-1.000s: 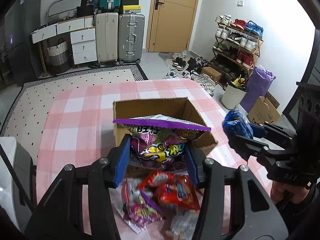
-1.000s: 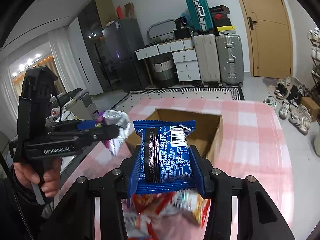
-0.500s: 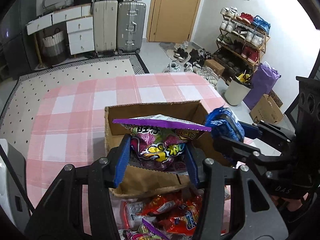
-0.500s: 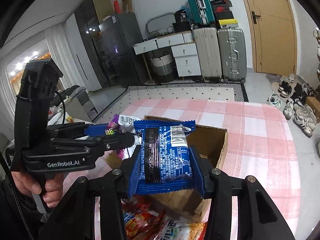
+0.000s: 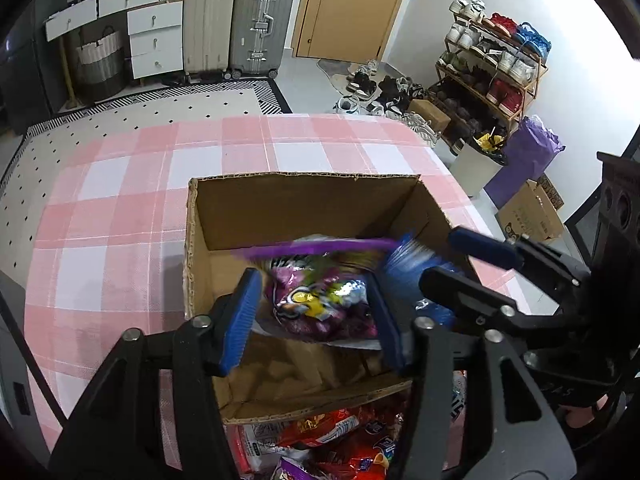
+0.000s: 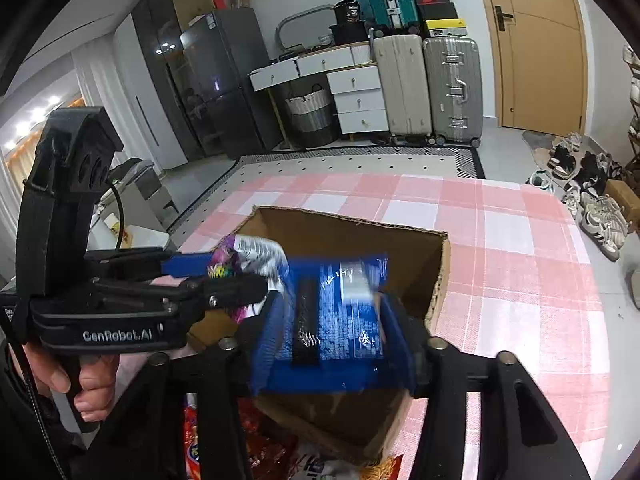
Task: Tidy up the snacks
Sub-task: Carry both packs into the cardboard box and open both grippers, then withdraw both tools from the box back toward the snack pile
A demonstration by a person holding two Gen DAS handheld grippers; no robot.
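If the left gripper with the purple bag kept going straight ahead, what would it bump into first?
Probably the far inside wall of the cardboard box. The left gripper, holding the purple snack bag, points across the open box toward that wall. Depth is hard to judge, so the bag might touch the box floor first.

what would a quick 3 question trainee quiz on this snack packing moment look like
1. True or false: the left tool holds a purple snack bag over the cardboard box.
2. Multiple choice: the right tool grips A) a red packet B) a blue snack packet C) nothing.
3. Fill in: the loose red snack packets lie on the ____ checked tablecloth, just outside the box's near wall.

Key: 1 true; 2 B; 3 pink
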